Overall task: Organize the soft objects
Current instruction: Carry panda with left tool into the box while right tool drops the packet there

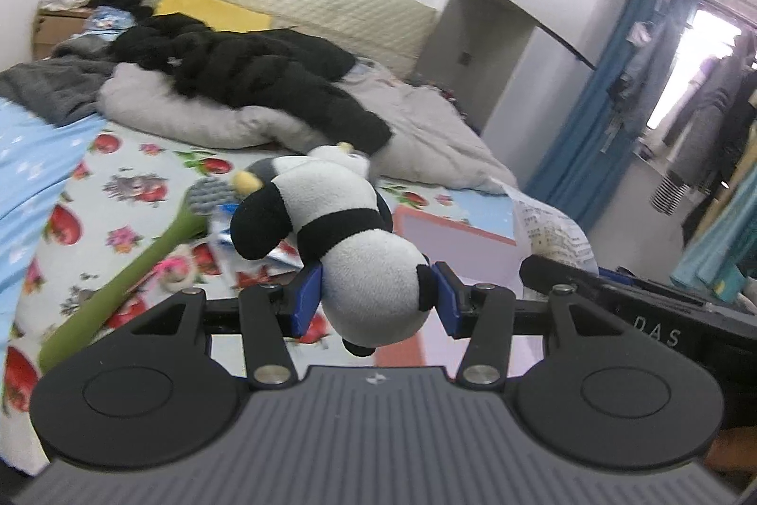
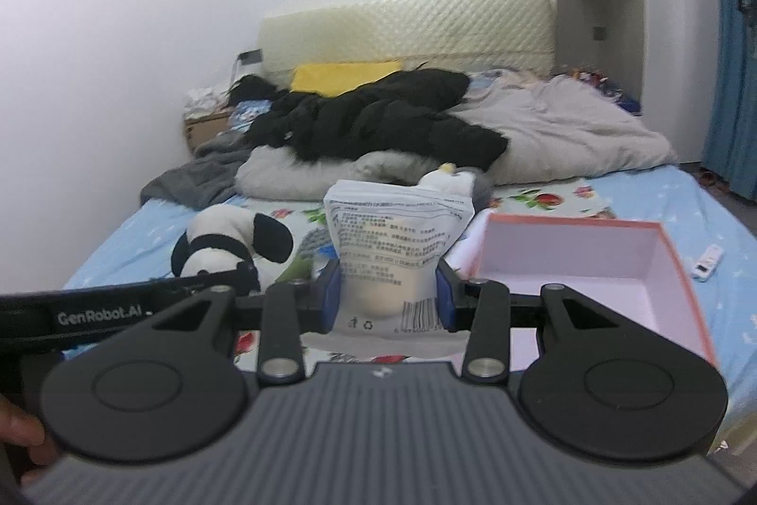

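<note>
Left tongs [image 1: 376,299] clamp the panda plush [image 1: 359,254] by its head; right tongs [image 2: 388,299] pinch a white pouch [image 2: 395,254], both above the bed [image 2: 662,197], pink box [image 2: 615,259] right.

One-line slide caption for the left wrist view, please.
Left gripper clamps a black-and-white plush panda by its head above the fruit-print bedsheet, with the open pink cardboard box just beyond.

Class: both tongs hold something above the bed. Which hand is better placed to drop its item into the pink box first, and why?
Right, probably. The right tongs, shut on the white pouch, have the open pink box immediately beside them. The left tongs, gripping the panda plush, sit farther off.
</note>
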Available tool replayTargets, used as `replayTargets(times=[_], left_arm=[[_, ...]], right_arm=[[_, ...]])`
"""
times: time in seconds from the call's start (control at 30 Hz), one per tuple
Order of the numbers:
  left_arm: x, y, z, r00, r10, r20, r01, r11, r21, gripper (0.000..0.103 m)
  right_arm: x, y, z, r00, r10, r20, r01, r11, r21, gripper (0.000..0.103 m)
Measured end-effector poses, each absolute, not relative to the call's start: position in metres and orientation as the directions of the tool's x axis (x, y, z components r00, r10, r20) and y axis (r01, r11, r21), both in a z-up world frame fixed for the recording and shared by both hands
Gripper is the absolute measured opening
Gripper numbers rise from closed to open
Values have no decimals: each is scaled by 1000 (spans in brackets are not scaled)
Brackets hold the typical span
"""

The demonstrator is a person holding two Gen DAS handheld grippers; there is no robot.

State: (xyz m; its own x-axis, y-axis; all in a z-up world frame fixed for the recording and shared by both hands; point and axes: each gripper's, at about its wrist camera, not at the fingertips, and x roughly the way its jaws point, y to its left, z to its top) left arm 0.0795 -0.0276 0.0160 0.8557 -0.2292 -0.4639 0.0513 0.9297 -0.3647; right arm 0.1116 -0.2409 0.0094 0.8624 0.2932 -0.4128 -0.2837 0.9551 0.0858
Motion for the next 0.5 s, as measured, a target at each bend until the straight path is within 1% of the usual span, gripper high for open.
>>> replayTargets(times=[0.13,0.23,0.37,0.5], left_arm=[[92,-54,24,840,-277,-466,109,929,-354,56],[105,-73,24,821,-313,-479,148,925,-350,56],[129,-104,15,780,-359,-513,195,918,-346,56],[163,-132,-10,717,-402,-569,230,907,-352,56]], right_arm=[[110,-266,14,881,240,-407,-223,971,89,43],[114,-284,9,882,204,-425,-181,979,93,43],[132,-310,-9,870,152,-470,-108,987,119,43],[155,-336,-33,836,113,-537,-34,987,155,43]])
